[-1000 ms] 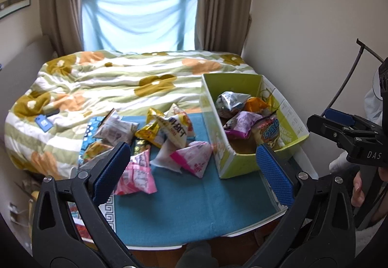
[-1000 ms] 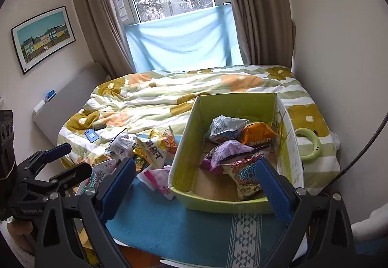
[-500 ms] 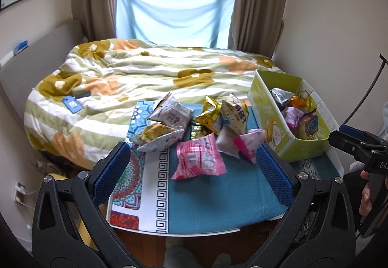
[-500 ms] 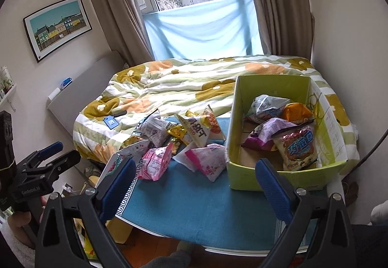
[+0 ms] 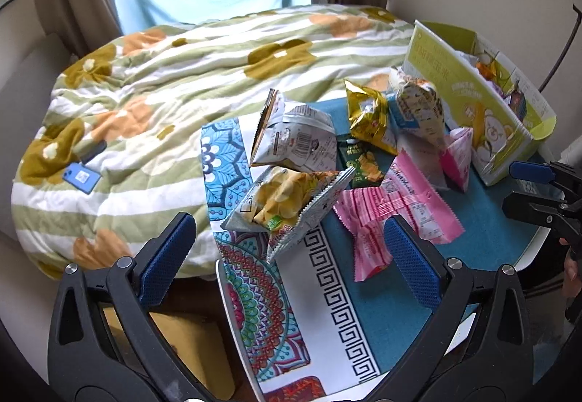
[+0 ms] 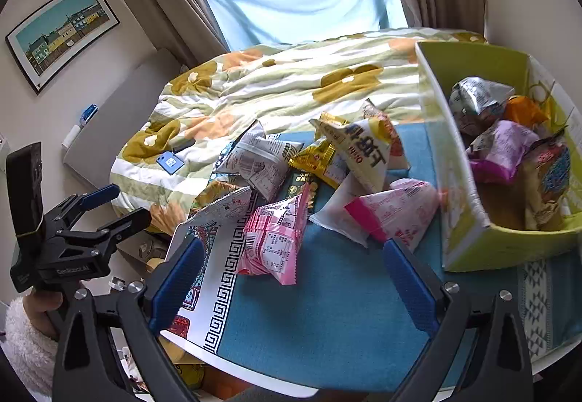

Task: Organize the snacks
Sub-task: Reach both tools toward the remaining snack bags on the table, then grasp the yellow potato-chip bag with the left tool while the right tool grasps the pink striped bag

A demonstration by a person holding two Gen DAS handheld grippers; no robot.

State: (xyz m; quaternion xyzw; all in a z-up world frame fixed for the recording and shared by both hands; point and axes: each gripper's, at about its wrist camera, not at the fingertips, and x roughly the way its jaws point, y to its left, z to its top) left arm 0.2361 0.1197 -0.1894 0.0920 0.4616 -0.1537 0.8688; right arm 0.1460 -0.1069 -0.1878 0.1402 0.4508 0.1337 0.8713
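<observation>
Several snack bags lie in a pile on the table with a teal cloth (image 5: 483, 238) (image 6: 327, 311). Nearest my open, empty left gripper (image 5: 291, 256) is a yellow chip bag (image 5: 287, 202), with a white bag (image 5: 294, 140) behind it and a pink bag (image 5: 385, 216) to its right. My open, empty right gripper (image 6: 291, 274) hovers just before the pink bag (image 6: 276, 238). A green box (image 6: 487, 242) (image 5: 469, 103) at the right holds several bags.
A bed with a flowered quilt (image 5: 163, 85) lies behind the table, with a blue card (image 5: 82, 177) on it. The table's near edge (image 5: 236, 329) is close below my left gripper. My left gripper shows at far left in the right wrist view (image 6: 98, 216).
Both grippers have moved left and down, closer to the snack pile. The box has slid to the right side of both views. Both grippers stay open.
</observation>
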